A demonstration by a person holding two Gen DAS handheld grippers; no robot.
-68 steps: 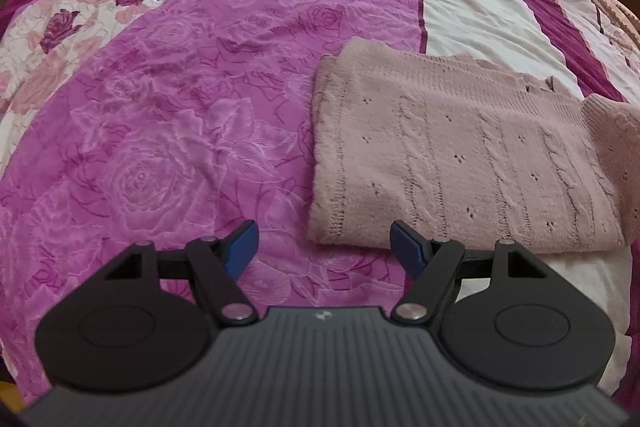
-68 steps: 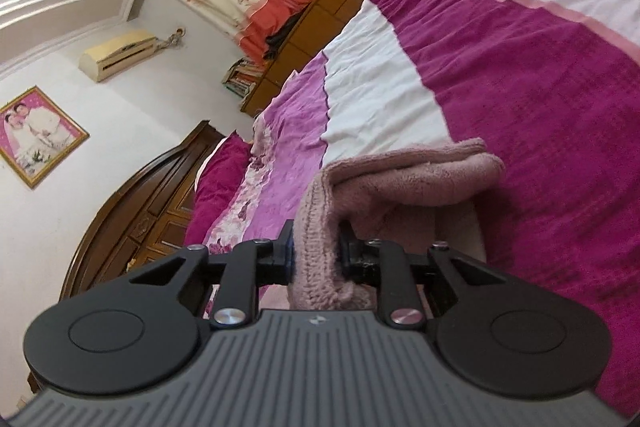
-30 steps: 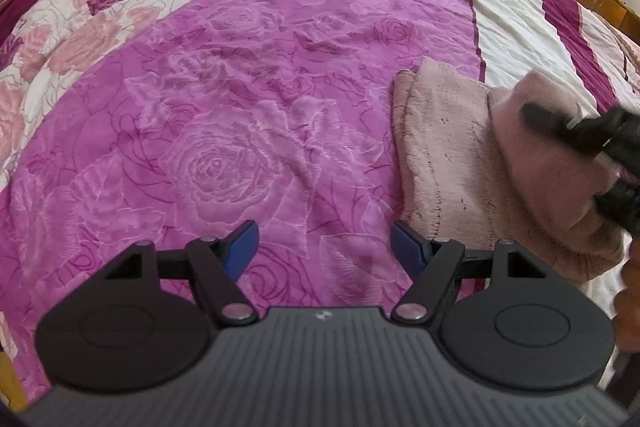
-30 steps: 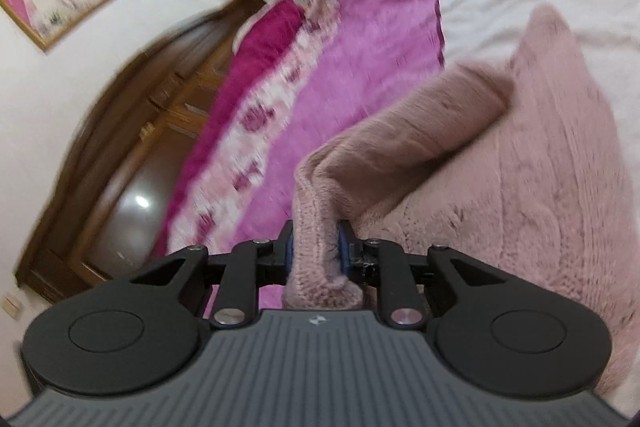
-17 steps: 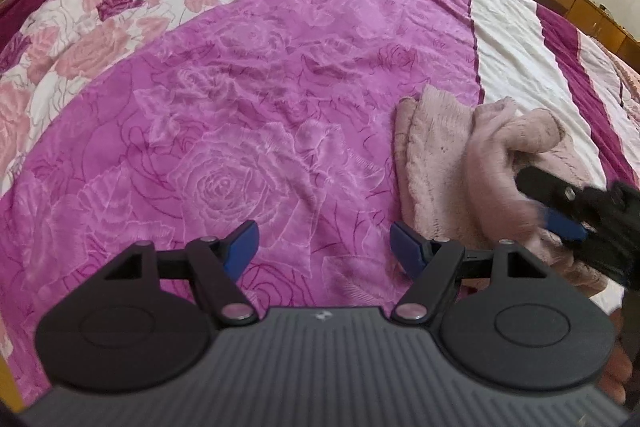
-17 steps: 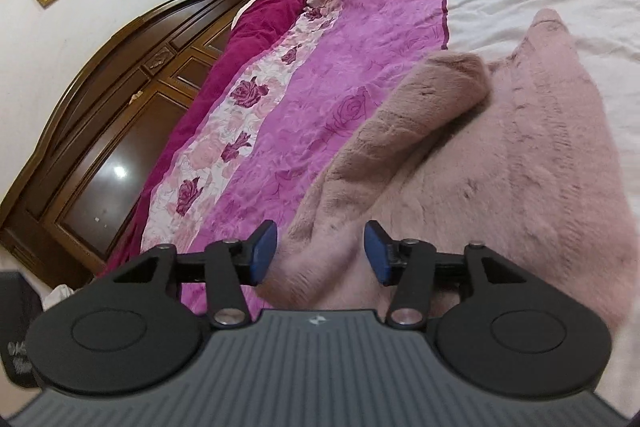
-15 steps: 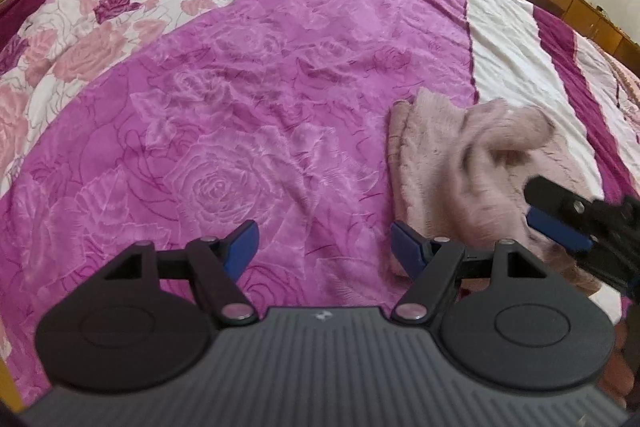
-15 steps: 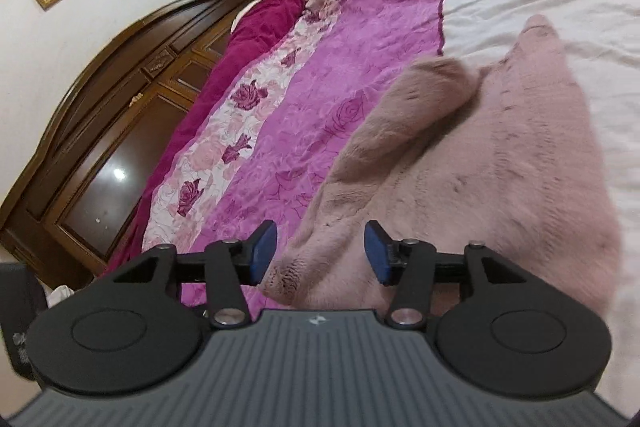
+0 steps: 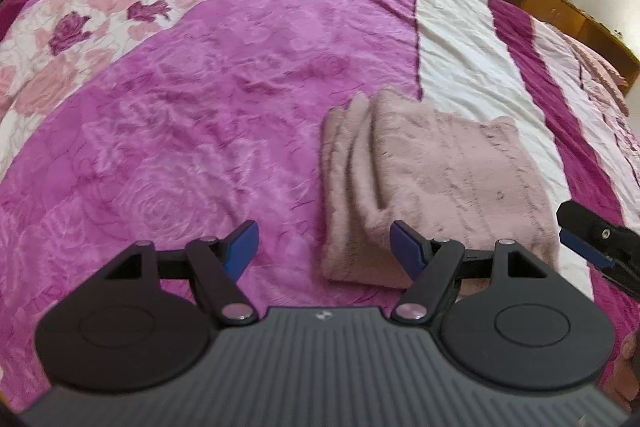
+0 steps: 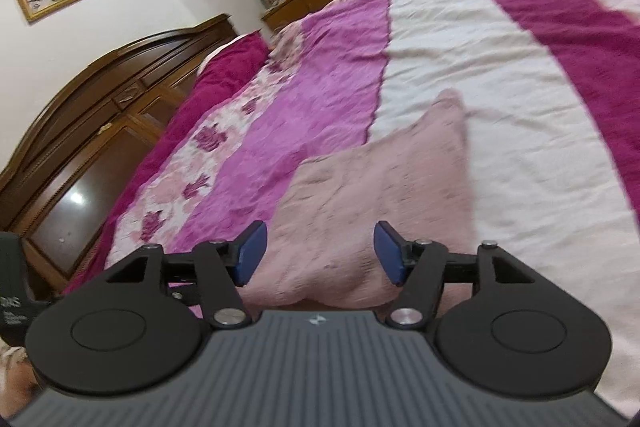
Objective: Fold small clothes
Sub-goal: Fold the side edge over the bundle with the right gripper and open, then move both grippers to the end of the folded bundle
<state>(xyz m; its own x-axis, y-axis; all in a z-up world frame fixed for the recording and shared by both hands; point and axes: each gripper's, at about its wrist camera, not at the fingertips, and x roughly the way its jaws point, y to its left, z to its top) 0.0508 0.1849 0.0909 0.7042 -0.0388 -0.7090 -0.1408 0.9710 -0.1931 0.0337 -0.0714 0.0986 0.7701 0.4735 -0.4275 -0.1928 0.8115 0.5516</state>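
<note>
The right gripper (image 10: 318, 253) has let go of the pink sweater (image 9: 436, 187) and now hangs spread wide above it. The sweater lies folded on the bed (image 9: 200, 115), across its purple and white stripes. The left gripper (image 9: 322, 247) gapes, empty, beside the sweater's near edge.

Matte black handheld grippers, blue-padded fingers.

Left gripper (image 9: 322, 249) and right gripper (image 10: 320, 253): ribbed dark-grey body with small pale logo, two round black side discs, black linkage arms on silver pivot screws, blue pads (image 9: 242, 247) on fingertips. Sliver of bare skin (image 9: 629, 349) at lower right edge of left view.
</note>
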